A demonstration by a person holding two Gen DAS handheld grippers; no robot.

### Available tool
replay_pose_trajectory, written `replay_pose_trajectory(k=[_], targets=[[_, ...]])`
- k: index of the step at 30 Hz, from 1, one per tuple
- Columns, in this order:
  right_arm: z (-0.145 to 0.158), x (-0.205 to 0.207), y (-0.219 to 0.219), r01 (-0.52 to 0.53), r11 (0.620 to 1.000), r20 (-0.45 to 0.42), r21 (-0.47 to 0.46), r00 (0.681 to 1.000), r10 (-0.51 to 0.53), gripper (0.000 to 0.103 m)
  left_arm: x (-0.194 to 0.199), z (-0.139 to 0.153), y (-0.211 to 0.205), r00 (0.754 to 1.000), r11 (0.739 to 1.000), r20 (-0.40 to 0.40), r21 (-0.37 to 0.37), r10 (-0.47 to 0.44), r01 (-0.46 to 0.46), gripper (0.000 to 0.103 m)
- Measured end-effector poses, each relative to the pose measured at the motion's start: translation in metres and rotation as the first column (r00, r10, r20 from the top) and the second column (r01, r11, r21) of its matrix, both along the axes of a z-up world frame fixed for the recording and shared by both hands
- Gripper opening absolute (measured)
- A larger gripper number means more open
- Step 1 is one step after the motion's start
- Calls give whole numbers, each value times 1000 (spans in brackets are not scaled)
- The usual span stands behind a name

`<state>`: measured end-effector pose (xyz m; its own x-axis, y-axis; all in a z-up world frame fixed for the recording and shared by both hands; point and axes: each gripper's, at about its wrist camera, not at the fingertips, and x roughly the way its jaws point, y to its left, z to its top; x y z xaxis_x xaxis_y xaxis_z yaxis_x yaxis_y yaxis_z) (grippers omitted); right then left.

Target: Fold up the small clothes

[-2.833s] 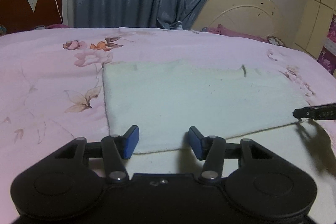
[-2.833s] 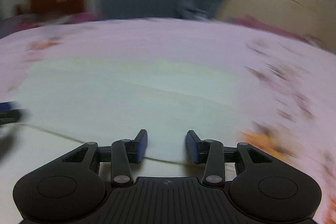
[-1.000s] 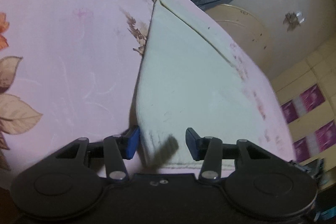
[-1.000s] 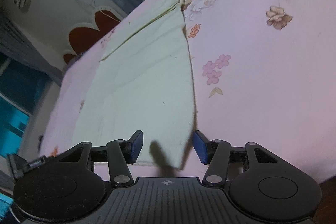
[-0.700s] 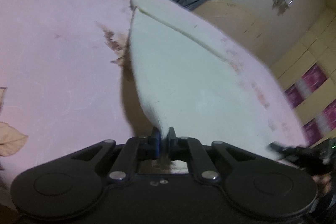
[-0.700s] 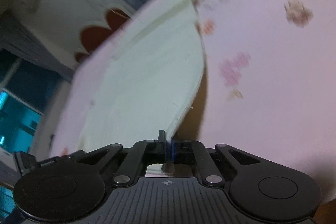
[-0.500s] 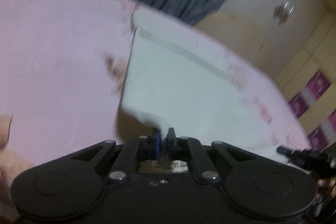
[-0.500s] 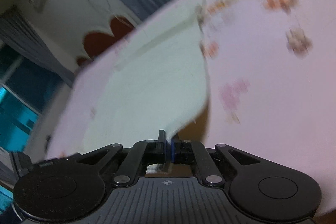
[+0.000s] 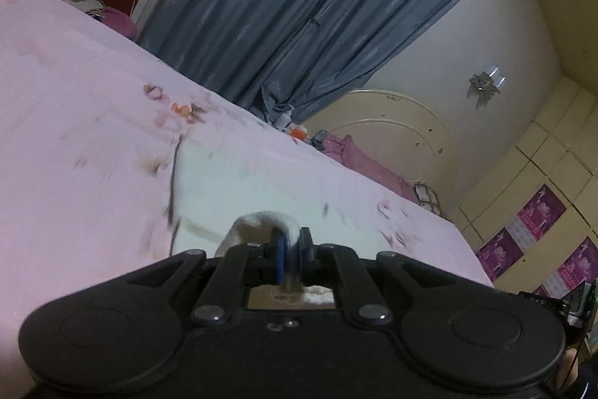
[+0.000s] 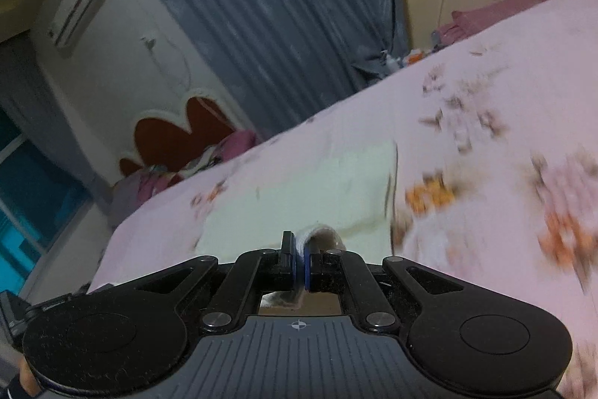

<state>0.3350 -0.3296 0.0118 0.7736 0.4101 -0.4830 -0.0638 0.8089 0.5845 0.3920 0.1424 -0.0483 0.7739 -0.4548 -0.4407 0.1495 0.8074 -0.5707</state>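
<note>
We hold the left tool (image 9: 290, 245) with its blue pads pressed together on a corner of the pale cloth (image 9: 239, 189), and the pinched fabric bulges up in a small loop just ahead of the pads; we grip at the corner because a corner gives control over two edges at once and lets the layer lift cleanly. In the left wrist view, the rest of the cloth lies on the pink floral bedsheet (image 9: 74, 137), with its left edge marked by a dark seam line; the cloth stays on the bed so that the mattress supports the lower layer while the upper one travels over it. Beyond the bed we see the blue curtain (image 9: 299, 6) and a cream headboard (image 9: 392, 144), neither of which touches the work. At the far right edge of that view a sliver of the right tool is visible, well apart from the left one, which keeps the carried edge stretched between the two grips. In the right wrist view, the right tool (image 10: 299, 255) is likewise clamped on the opposite corner of the cloth (image 10: 317, 182), with a similar raised loop of fabric at the pads. We judge that the fold is under way: both corners are raised and appear aimed at the far edge, and the lower part of the view is blurred, so we cannot tell how well the edges align.
</note>
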Motion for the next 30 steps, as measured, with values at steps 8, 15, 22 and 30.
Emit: replay_pose_trajectory(k=[8,15,22,30], targets=[[-62,135,-1,46,999,-174,-8,984,-47,3,124,-49,-6,986,998,-161,44,-45,53,6],[-100,178,-12,109,992,-206,56,974,-95,8,156,-76,7,991,997,-121,-65,-58,50,29],[-87,169,-13,121,990,-87,-69,988,-127,83,164,-69,9,996,998,-67,23,-53,55,47],[-114,201,37,-74,926,-196,-370,981,0,42,198,-84,-23,972,927,-181,315,-150,202,25]])
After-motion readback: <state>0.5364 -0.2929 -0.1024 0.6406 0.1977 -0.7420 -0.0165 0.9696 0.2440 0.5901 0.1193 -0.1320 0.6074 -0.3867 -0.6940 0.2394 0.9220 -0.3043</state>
